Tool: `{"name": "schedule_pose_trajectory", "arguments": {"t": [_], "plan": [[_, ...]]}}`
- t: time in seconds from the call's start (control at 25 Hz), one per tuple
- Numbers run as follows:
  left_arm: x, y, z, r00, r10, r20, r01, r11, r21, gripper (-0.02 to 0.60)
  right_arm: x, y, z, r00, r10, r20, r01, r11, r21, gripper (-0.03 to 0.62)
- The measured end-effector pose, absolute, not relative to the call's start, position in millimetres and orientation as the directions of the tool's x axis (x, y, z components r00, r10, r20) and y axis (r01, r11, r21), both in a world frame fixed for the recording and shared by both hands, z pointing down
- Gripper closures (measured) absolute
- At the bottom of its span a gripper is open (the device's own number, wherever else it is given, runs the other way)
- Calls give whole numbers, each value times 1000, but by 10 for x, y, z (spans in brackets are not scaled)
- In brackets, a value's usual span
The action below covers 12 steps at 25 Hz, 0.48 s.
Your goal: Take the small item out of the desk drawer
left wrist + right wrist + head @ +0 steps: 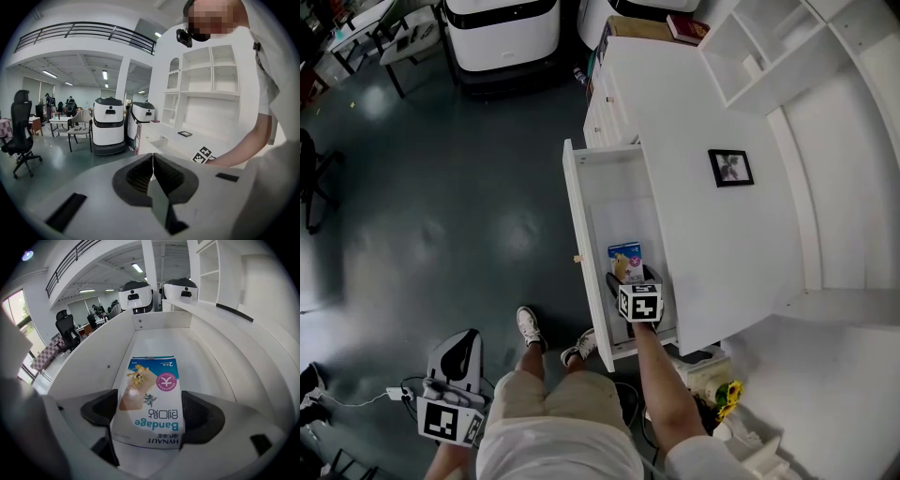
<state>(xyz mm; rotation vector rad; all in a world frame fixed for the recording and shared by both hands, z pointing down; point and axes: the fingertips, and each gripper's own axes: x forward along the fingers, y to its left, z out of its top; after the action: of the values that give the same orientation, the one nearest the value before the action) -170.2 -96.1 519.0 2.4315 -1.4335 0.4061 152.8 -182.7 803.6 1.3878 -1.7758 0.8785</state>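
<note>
The desk drawer [574,202] stands pulled out toward me. A blue and white bandage box [625,257] lies flat on its floor near the front. My right gripper [628,277] reaches down into the drawer. In the right gripper view, the box [152,394] fills the gap between the two dark pads [101,411], which touch both of its long sides, so the right gripper [149,416] is shut on it. My left gripper [465,341] hangs low beside my left leg, away from the desk. Its jaws [153,169] are pressed together with nothing between them.
The white desk top [703,112] carries a small black picture frame [730,168] and meets shelves [769,47] at the back. Two white machines [502,33] stand on the grey floor beyond the desk. Yellow flowers [728,394] lie under the desk by my feet.
</note>
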Motion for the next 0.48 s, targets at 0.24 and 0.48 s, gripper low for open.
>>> {"name": "schedule_pose_trajectory", "arguments": {"t": [0.24,0.48], "plan": [[-1642,-972,5145,483,-796,365,-871,-480,106,565,1498,-1833,7939,-188,-513,838,-977,181,-108,158],[-1578,-969,5082,501,-793,345,-861,-497,108,565,1485,-1768,7840,-184,-522,833,-978,182,-101,158]]}}
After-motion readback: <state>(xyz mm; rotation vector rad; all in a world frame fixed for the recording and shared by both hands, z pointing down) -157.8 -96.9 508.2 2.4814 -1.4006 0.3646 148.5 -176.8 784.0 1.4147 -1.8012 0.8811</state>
